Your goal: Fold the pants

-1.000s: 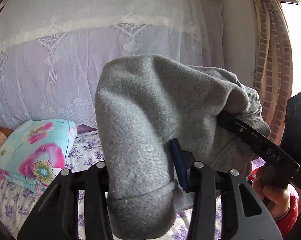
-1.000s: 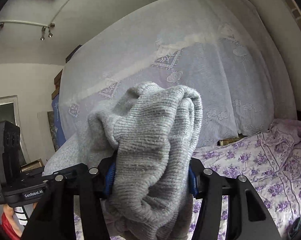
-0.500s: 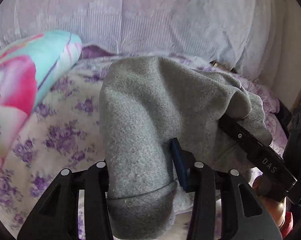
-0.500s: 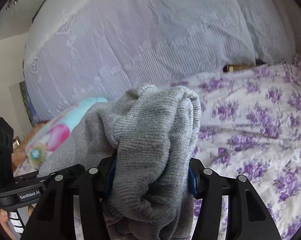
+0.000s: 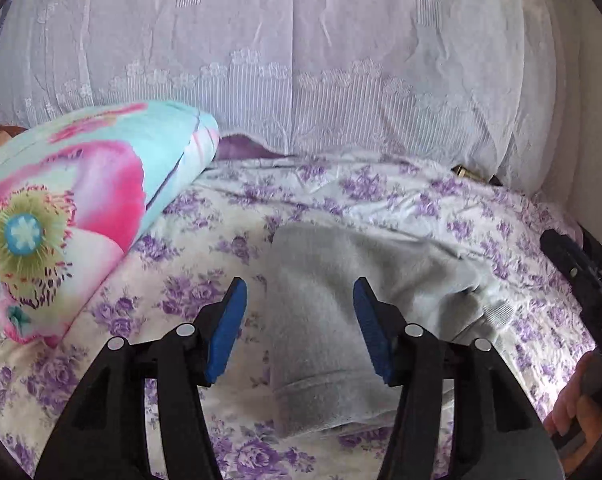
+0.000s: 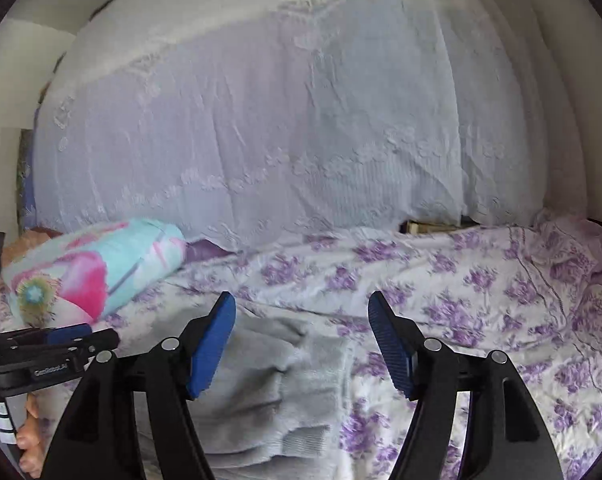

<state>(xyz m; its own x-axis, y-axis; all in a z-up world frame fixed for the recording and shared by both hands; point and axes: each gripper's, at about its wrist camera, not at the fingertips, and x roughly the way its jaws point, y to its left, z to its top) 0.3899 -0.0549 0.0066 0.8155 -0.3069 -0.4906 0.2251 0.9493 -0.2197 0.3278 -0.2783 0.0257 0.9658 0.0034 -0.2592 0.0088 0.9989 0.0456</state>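
Note:
The grey pants point(image 5: 321, 320) lie bunched on the purple-flowered bedsheet point(image 5: 381, 192). My left gripper point(image 5: 300, 302) is open and empty just above them, blue pads on either side of a pant leg with its cuff toward me. In the right wrist view the pants point(image 6: 277, 384) lie under and left of my right gripper point(image 6: 301, 316), which is open and empty. The right gripper's body shows at the right edge of the left wrist view point(image 5: 581, 280); the left gripper shows at the left edge of the right wrist view point(image 6: 53, 344).
A rolled blanket with pink flowers on turquoise point(image 5: 69, 232) lies on the bed's left side. A white lace cover point(image 5: 301, 60) hangs along the back of the bed. A dark object point(image 6: 433, 226) sits at the sheet's far edge.
Both grippers lowered the pants onto the bed and opened, letting go. The pants went from held up in both jaws to lying on the sheet.

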